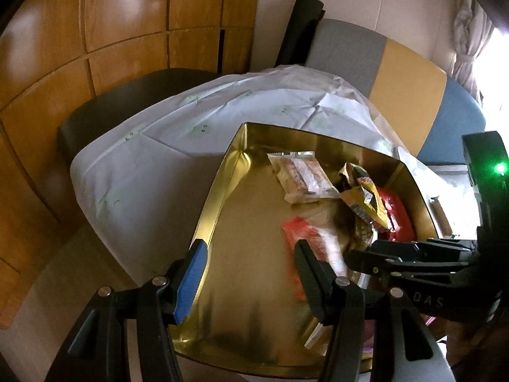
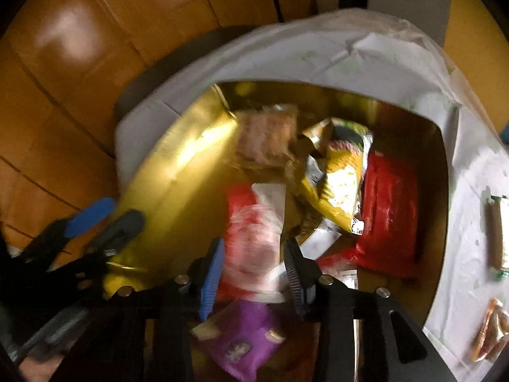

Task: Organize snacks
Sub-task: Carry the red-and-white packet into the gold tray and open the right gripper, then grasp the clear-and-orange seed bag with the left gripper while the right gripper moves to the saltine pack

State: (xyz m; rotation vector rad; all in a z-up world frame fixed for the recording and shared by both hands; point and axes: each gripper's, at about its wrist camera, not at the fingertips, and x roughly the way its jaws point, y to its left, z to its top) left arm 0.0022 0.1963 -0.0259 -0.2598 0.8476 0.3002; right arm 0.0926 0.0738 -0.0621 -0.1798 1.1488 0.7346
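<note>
Several packets lie in gold tin point(image 1: 219, 175). Red-white packet point(image 2: 254, 232) sits between right gripper point(image 2: 251, 273) pads, jaws parted, contact unclear through blur. Left gripper point(image 1: 251, 273) wide, empty, straddling tin wall. Packet likely light, crinkly, slippery, crushable; pinch sealed edge.

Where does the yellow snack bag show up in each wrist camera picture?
Left wrist: the yellow snack bag lies right of centre, beside the red packet.
Right wrist: the yellow snack bag sits just above and right of centre, left of the red packet.
Shared landmark: the gold tin holding both.
</note>
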